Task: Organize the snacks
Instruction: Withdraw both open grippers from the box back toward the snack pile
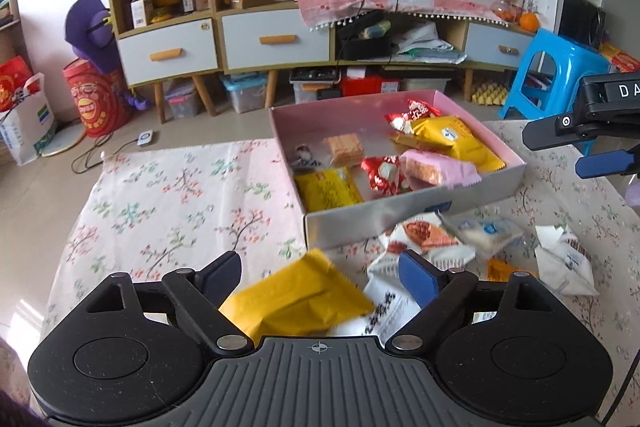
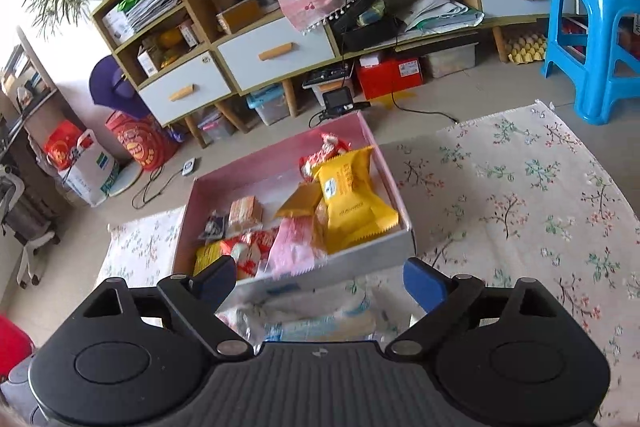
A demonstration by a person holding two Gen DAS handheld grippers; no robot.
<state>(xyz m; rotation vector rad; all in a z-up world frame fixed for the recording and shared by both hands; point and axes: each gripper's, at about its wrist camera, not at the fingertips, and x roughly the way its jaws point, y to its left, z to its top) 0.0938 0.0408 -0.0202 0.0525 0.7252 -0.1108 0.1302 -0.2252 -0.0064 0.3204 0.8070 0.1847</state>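
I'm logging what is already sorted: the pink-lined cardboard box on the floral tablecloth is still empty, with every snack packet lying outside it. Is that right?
Not quite. The pink-lined cardboard box on the floral tablecloth already holds several packets, among them a large yellow packet and a pink packet. Only some packets lie outside it. The left wrist view shows this.

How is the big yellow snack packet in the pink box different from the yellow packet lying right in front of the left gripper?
The big yellow packet in the box has already been put away and leans on other snacks, while the yellow packet on the cloth lies outside the box, between the left gripper's open fingers. The boxed one shows a small blue-and-white label; the loose one shows only a plain, creased face. Both are yellow sealed wrappers with zigzag edges.
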